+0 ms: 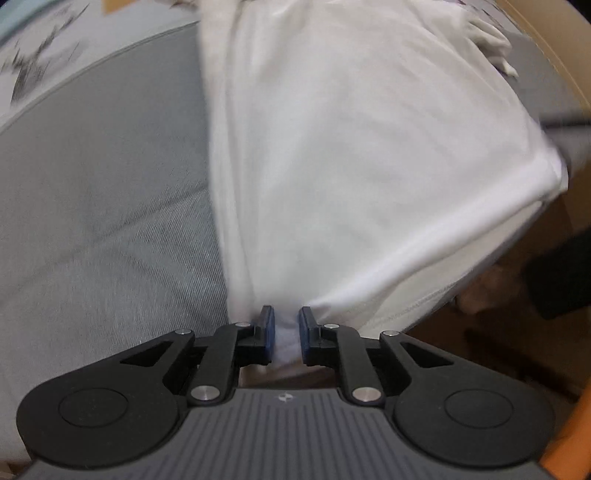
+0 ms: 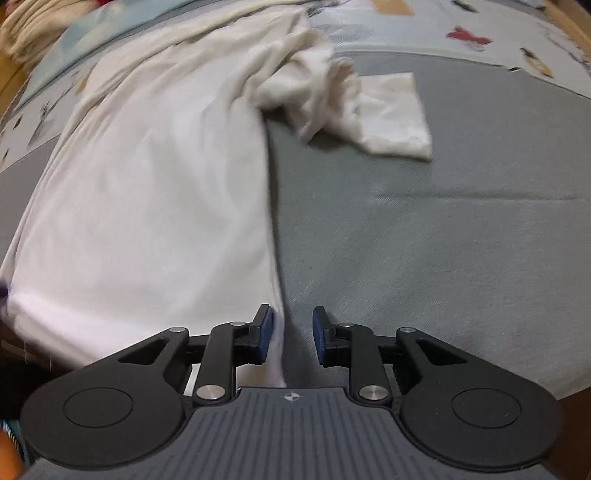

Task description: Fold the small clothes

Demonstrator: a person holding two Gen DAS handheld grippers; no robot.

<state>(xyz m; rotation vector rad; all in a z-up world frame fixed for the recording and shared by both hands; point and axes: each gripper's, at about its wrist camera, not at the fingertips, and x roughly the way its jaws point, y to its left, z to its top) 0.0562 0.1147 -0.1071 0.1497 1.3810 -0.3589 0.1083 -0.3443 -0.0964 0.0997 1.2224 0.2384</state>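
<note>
A white garment lies spread on a grey mat, with motion blur along its edges. My left gripper is shut on the garment's near hem: bunched fabric fills the narrow gap between the blue pads, and folds fan out from there. In the right wrist view the same garment covers the left half, with a crumpled sleeve at the far end. My right gripper is open. The garment's side edge touches only its left pad, and grey mat shows between the pads.
A patterned bedsheet borders the mat on the far side. Cream fabric is piled at the far left. A wooden frame runs along the right, and a person's hand with a dark sleeve shows beneath the garment's corner.
</note>
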